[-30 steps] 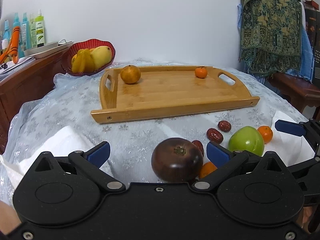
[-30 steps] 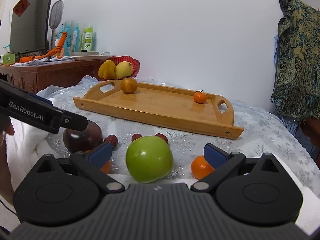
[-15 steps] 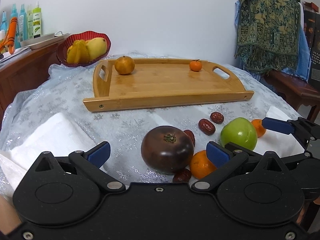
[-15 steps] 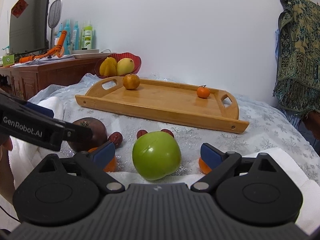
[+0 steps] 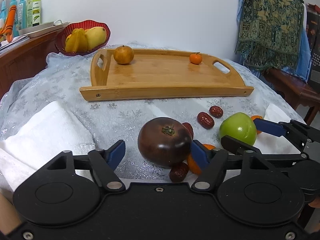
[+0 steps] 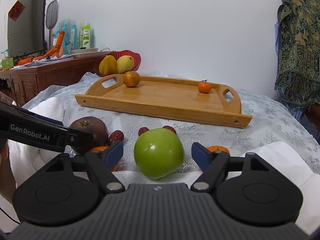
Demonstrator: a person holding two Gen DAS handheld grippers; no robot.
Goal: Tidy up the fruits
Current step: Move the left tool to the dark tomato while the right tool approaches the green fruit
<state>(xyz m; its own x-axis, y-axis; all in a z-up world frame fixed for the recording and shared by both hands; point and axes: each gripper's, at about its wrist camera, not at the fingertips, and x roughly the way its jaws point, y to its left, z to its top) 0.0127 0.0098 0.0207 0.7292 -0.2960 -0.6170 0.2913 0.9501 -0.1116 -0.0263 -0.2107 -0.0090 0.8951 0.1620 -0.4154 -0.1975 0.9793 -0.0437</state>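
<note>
The wooden tray [image 5: 168,76] lies across the far half of the table, its low near rim facing the grippers and a cut-out handle at each end; a brownish orange [image 5: 123,54] sits at its far left corner and a small tangerine [image 5: 195,58] at its far right, well apart, so the whole middle of the board is bare. A strip of snowflake tablecloth [image 5: 124,110] between the tray's near rim and the loose fruit is open too. The left gripper [image 5: 158,154] is closing around the dark tomato [image 5: 164,141]: the right pad touches its side, while the left pad stands clear with a gap, so it is not clamped. Crowded against the tomato's near right are a red date [image 5: 178,174] and an orange tangerine [image 5: 193,163]; two more dates [image 5: 205,120] lie further right. The right gripper [image 6: 157,156] is closing on the green apple [image 6: 159,153], which sits between the pads with gaps on both sides. Half a second earlier both pairs of pads stood clearly wider; the fruit has not shifted. A red bowl [image 5: 100,28] stands beyond the tray's left end.
</note>
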